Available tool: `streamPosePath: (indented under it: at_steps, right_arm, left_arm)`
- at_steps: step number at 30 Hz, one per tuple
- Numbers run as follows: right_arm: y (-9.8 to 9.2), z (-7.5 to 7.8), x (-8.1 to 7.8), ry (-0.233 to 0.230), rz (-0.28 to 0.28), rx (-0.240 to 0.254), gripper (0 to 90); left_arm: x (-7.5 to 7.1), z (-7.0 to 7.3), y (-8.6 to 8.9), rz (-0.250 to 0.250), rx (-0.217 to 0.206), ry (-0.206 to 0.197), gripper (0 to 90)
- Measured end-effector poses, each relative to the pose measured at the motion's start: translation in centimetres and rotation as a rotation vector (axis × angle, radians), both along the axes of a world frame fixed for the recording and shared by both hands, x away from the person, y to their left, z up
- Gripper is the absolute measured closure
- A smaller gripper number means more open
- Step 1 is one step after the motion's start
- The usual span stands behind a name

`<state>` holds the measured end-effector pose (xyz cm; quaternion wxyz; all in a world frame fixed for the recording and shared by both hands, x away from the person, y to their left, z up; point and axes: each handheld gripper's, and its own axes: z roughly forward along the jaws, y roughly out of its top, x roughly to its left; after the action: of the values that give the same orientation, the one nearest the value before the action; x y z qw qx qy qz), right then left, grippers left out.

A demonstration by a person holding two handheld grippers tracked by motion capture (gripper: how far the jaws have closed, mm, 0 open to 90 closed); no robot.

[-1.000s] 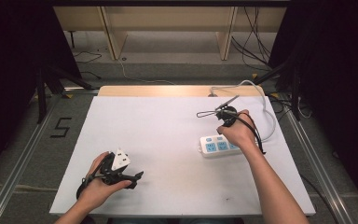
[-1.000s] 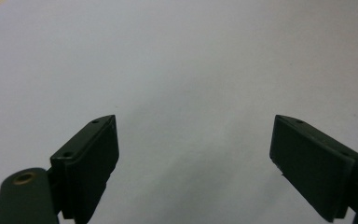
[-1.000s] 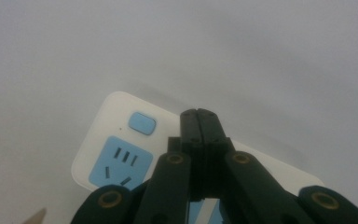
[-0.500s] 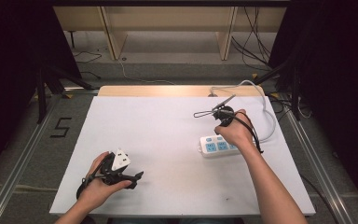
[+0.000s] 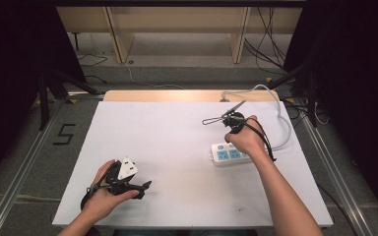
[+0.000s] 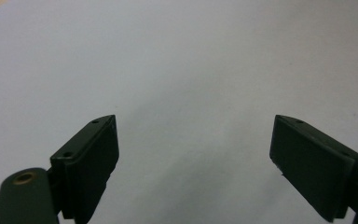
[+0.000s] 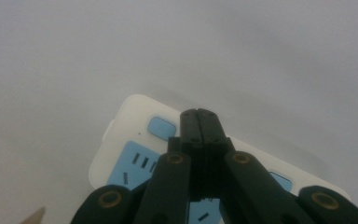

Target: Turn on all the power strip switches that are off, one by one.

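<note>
White table (image 5: 177, 142), right tool (image 7: 199, 116) clenched empty above power strip (image 7: 130, 140), left tool (image 6: 193, 154) released.

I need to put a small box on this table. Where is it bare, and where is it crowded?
Bare: the wide middle between the left gripper and the power strip, plus the far left corner. Crowded: the right side, with the strip, its cable and the right gripper.

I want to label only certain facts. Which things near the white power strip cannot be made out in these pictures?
- White power strip with blue sockets: right gripper view, the shut right gripper covers its middle; the bottom edge cuts off more.
- Same strip: high view, the right hand covers its right end.
- Strip's grey cable: high view, its far end is lost behind the table.
</note>
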<state>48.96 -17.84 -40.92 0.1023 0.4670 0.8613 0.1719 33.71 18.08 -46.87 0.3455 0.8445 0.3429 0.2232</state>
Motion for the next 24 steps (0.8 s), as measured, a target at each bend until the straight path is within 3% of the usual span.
streamPosePath:
  at_steps: [24]
  right_arm:
    - [1.03,-0.40,0.14,0.029,0.013,-0.008,90.0]
  left_arm:
    - [-0.04,0.04,0.00,0.000,0.002,-0.002,15.5]
